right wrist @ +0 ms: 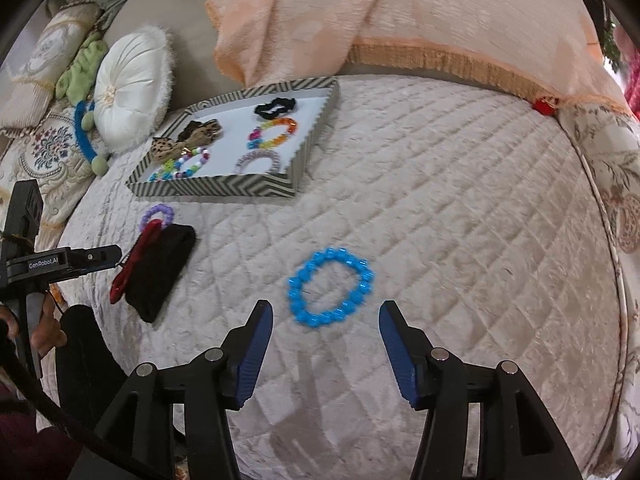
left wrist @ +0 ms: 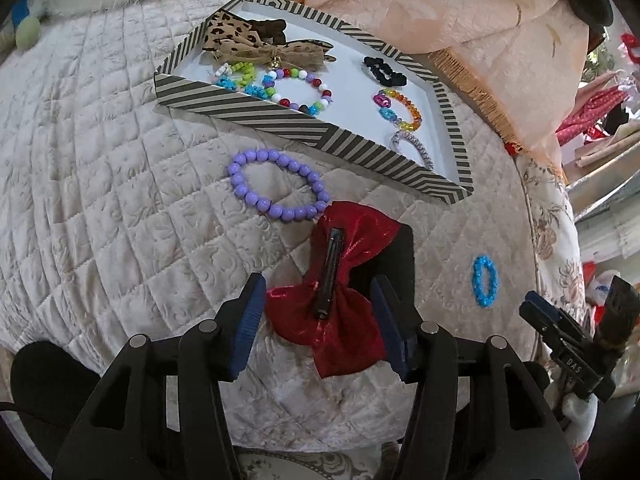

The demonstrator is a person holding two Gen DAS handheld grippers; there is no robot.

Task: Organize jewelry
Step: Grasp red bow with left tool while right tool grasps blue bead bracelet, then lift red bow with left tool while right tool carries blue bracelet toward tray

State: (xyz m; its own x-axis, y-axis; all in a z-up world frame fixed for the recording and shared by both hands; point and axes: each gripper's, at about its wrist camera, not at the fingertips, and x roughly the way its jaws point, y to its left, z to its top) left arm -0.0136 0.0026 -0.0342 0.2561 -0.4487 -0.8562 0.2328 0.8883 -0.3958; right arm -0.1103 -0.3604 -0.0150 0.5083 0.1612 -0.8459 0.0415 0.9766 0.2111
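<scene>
A red satin bow clip (left wrist: 336, 296) lies clip-side up on the quilted cushion, between the open fingers of my left gripper (left wrist: 318, 312), partly over a black cloth (left wrist: 396, 256). A purple bead bracelet (left wrist: 278, 184) lies just beyond it. The striped tray (left wrist: 248, 114) holds a leopard bow, bead bracelets and a black scrunchie. My right gripper (right wrist: 326, 340) is open, just short of a blue bead bracelet (right wrist: 332, 286) on the cushion. The bow (right wrist: 132, 264), black cloth (right wrist: 160, 268) and tray (right wrist: 224, 190) show in the right wrist view too.
A peach fringed blanket (right wrist: 400, 20) lies behind the tray. A white round pillow (right wrist: 128, 88) and green and blue soft toys (right wrist: 84, 120) sit at the left. The cushion's rounded edge (right wrist: 608, 240) drops off at the right.
</scene>
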